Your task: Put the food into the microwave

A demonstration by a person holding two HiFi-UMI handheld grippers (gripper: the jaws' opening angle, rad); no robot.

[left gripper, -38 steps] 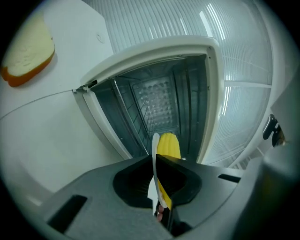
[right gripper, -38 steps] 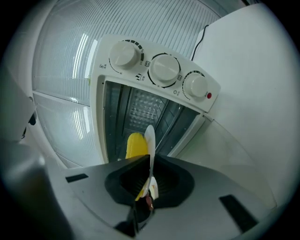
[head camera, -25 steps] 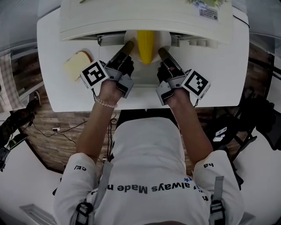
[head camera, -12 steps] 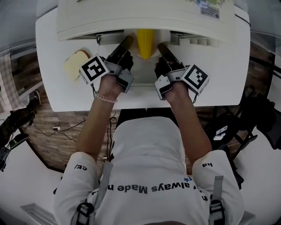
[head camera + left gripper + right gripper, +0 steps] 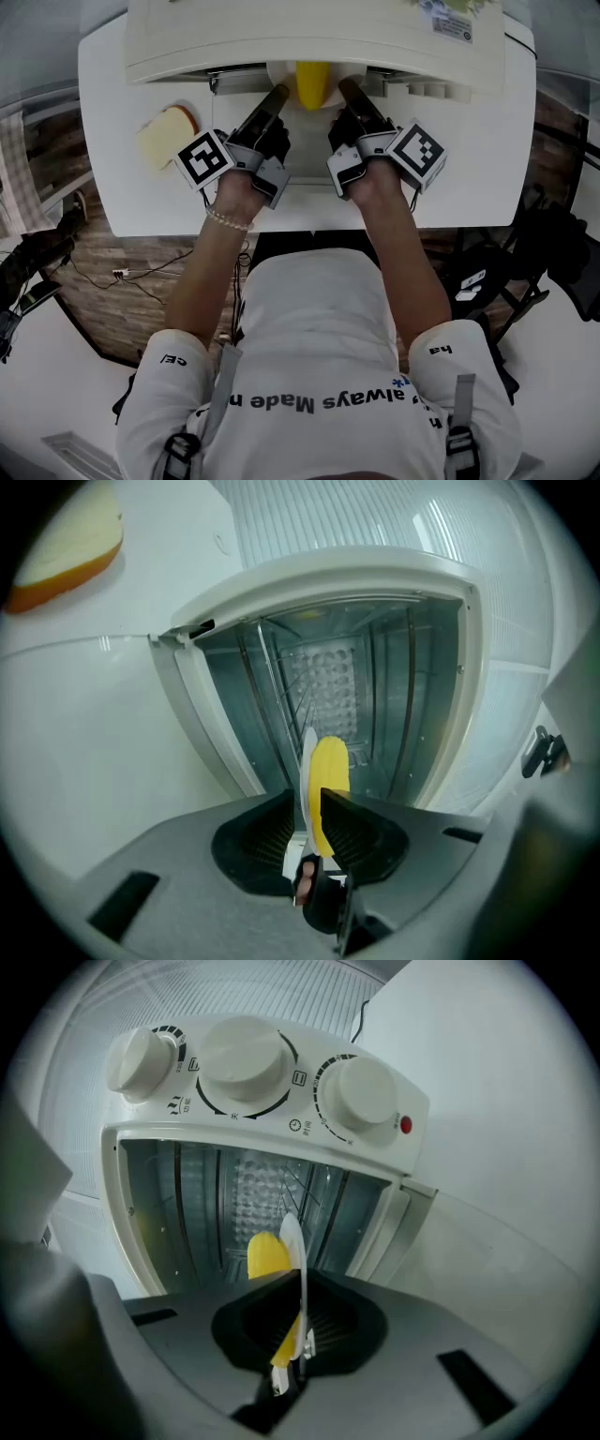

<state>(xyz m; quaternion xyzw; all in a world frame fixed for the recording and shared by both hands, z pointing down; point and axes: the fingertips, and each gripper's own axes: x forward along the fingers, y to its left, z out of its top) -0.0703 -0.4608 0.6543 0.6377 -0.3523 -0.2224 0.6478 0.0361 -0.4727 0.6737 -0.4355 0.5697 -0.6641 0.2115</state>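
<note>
Corn [image 5: 312, 82], long axis pointing into the microwave [image 5: 309, 37], rides a plate [image 5: 280, 73] clamped between left tongs [image 5: 278, 93] and right tongs [image 5: 344, 85].

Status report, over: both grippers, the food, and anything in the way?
Left gripper, right gripper shut on plate, opposite edges. Yellow food on it, at mouth of open microwave. Nothing seen blocking; bread slice aside on table.
</note>
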